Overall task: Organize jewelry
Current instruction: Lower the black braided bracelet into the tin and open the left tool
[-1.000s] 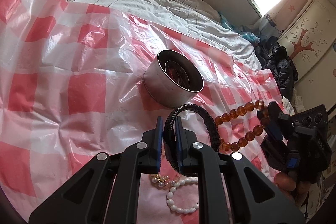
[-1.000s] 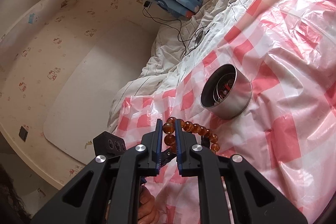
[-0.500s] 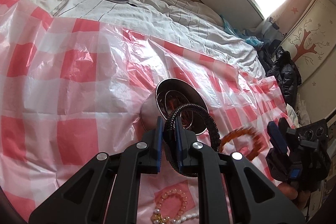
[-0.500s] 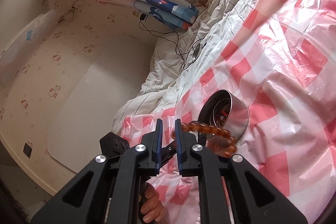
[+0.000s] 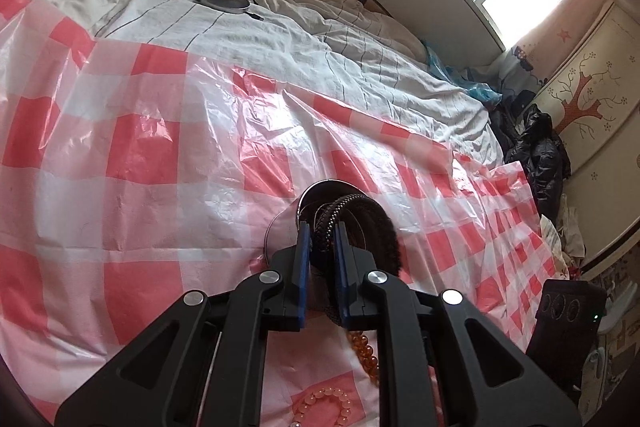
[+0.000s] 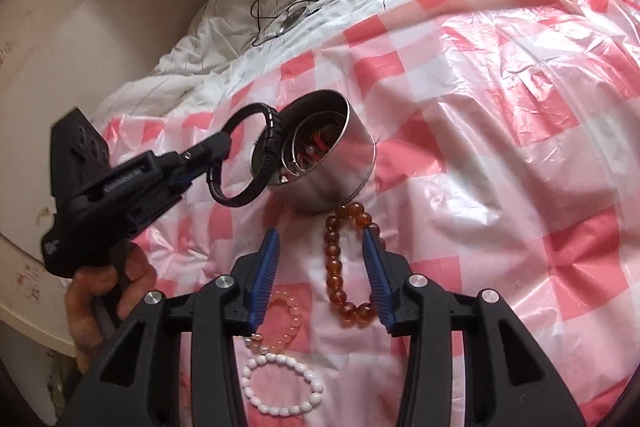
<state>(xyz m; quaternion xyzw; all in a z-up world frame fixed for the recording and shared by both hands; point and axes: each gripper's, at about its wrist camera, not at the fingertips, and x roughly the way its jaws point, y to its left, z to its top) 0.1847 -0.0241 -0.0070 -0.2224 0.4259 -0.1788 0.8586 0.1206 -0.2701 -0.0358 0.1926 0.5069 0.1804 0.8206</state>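
At the left of the right wrist view, the left gripper (image 6: 224,143) is seen carried in a person's hand (image 6: 100,291), raised off the bed and angled down toward the steel tin (image 6: 344,171). Its jaws are pinched narrow on the black braided bracelet (image 6: 272,131), which hangs as a firm hoop at the tin's rim without sagging; it is judged light and fairly stiff, and is best kept held on the band edge so that it can be dropped in flat. The tin, tilted on the soft checked plastic sheet (image 6: 500,155), already holds bangles and is judged easily tipped by a push on its rim. Further right, the amber bead bracelet (image 6: 340,267) lies limp on the sheet, its top beads just beside the tin's base. The right gripper (image 6: 320,255) is held above it, pointing steeply down; its jaws have just been opening and now stand moderately wide, with the beads lying between them but not pressed. The beads are judged smooth, hard and slippery on a loose string, so a single bead or a bunched span should be clamped.
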